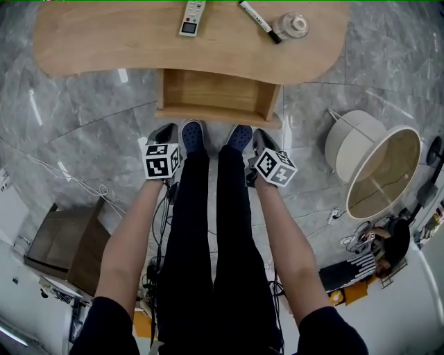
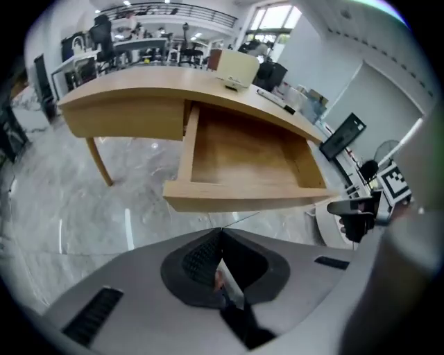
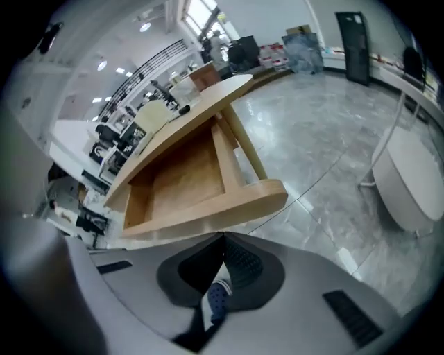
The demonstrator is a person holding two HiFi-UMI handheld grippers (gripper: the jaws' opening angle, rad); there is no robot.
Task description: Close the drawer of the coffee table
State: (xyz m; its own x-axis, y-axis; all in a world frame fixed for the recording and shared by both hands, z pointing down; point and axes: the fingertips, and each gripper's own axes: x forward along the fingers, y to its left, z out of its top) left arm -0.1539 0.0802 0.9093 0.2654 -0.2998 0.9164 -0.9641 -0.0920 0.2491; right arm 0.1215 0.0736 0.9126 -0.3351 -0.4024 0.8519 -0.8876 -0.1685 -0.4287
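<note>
The wooden coffee table (image 1: 104, 41) runs across the top of the head view, and its drawer (image 1: 218, 93) stands pulled out toward me, empty inside. Just short of the drawer's front panel (image 1: 218, 116), both grippers hang above the floor without touching it. My left gripper (image 1: 166, 130) is shut with nothing in it, below the panel's left end. Below the right end, my right gripper (image 1: 259, 134) is also shut and empty. The left gripper view has the open drawer (image 2: 243, 156) straight ahead of the jaws (image 2: 222, 230). The right gripper view shows the drawer (image 3: 184, 177) tilted, beyond its jaws (image 3: 223, 236).
A remote (image 1: 193, 17), a marker (image 1: 259, 16) and a small glass dish (image 1: 291, 26) lie on the tabletop. A round white side table (image 1: 374, 163) lies tipped at the right. A brown box (image 1: 66, 243) and loose cables sit at the left. My feet in blue shoes (image 1: 192, 135) stand under the drawer front.
</note>
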